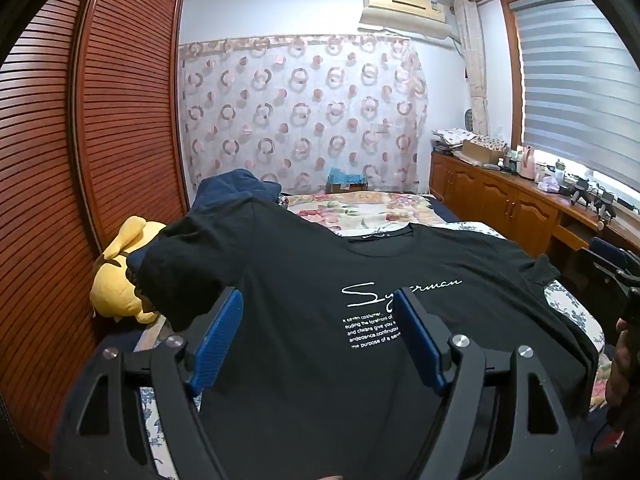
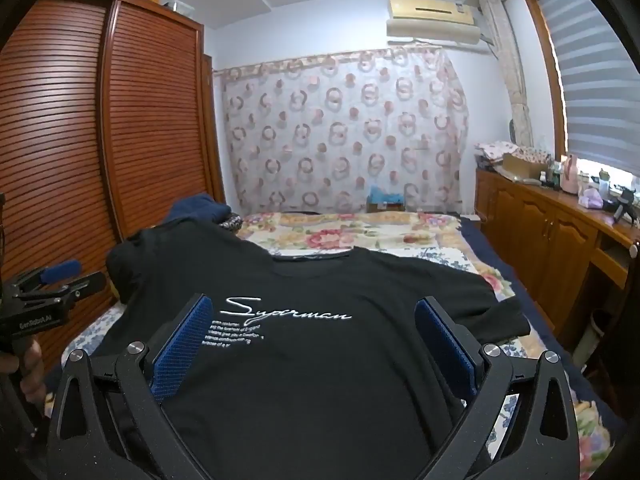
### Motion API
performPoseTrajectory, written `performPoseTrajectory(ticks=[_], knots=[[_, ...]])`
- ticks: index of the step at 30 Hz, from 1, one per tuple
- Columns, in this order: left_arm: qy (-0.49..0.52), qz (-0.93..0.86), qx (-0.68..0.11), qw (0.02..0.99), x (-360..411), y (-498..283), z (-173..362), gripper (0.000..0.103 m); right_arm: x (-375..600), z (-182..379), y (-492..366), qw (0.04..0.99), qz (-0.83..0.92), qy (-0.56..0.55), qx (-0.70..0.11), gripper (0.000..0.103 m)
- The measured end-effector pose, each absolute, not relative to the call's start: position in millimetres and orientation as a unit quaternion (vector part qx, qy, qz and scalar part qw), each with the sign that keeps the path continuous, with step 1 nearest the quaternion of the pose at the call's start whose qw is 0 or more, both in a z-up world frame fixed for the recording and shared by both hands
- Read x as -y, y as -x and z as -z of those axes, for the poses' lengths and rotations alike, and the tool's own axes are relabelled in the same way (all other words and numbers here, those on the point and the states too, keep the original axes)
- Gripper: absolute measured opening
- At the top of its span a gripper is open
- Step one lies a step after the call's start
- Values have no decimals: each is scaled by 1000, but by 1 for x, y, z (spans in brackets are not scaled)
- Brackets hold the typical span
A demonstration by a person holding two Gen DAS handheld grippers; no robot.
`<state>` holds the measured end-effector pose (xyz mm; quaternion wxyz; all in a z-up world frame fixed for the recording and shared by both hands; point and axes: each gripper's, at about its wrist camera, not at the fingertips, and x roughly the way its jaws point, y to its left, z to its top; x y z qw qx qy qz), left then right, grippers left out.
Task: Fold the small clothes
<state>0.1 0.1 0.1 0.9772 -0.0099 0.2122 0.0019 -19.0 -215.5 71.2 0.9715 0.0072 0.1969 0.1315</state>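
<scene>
A black T-shirt point(image 1: 304, 264) point(image 2: 320, 276) with white script lettering lies spread face up on the bed, collar toward the far end. Its left sleeve drapes over a dark blue pile; its right sleeve lies flat. My left gripper point(image 1: 318, 300) hovers above the shirt's lower left part, blue pads wide apart, nothing between them. My right gripper point(image 2: 316, 308) hovers over the lower middle, open as well. The left gripper point(image 2: 60, 276) also shows at the left edge of the right wrist view, held by a hand point(image 2: 28, 364).
A yellow plush toy point(image 1: 120, 280) lies beside the slatted wooden wardrobe point(image 1: 60, 160) at the left. Dark blue clothing point(image 1: 236, 188) sits behind the shirt. A floral quilt point(image 2: 360, 232) covers the far bed. A wooden cabinet point(image 2: 552, 224) with clutter runs along the right under the window.
</scene>
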Motion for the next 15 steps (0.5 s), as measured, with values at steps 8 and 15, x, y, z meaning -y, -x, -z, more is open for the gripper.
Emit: performPoseTrajectory(ticks=[8, 15], knots=[[6, -6, -212, 977, -2, -5, 2, 78, 212, -69, 19, 971, -134, -8, -199, 103], [1, -5, -205, 979, 3, 1, -3, 78, 209, -68, 20, 971, -134, -8, -198, 103]])
